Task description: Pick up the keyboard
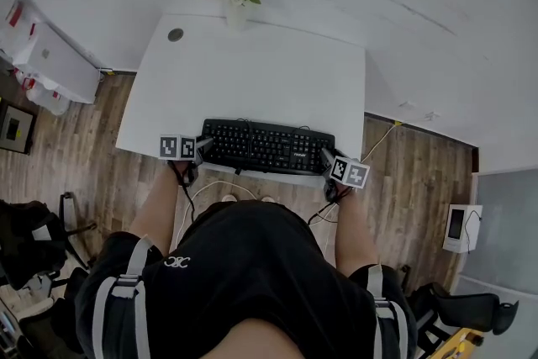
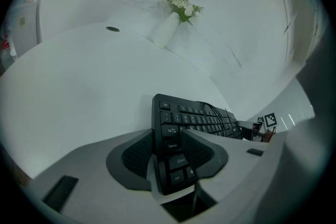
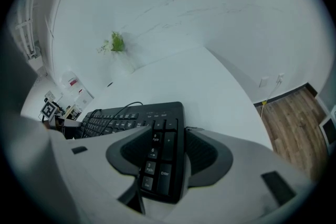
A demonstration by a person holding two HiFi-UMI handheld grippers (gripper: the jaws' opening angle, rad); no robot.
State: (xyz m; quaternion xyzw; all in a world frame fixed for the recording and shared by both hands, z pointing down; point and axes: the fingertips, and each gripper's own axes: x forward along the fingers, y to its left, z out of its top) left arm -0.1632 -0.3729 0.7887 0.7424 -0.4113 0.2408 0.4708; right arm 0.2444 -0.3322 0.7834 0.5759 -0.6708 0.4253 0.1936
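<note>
A black keyboard [image 1: 267, 147] lies along the front edge of the white table [image 1: 252, 71], its cable looped over the keys. My left gripper [image 1: 204, 149] is at its left end. In the left gripper view the Ctrl-to-Tab column of the keyboard [image 2: 194, 120] sits between the pads, and the left gripper [image 2: 168, 136] is closed against it. My right gripper [image 1: 326, 157] is at the right end. In the right gripper view the number pad of the keyboard [image 3: 131, 113] is clamped in the right gripper [image 3: 165, 136].
A white vase of flowers [image 1: 235, 0] stands at the table's back edge, with a round cable hole [image 1: 175, 34] to its left. The person's legs are right below the table's front edge. Wooden floor and a white wall surround the table.
</note>
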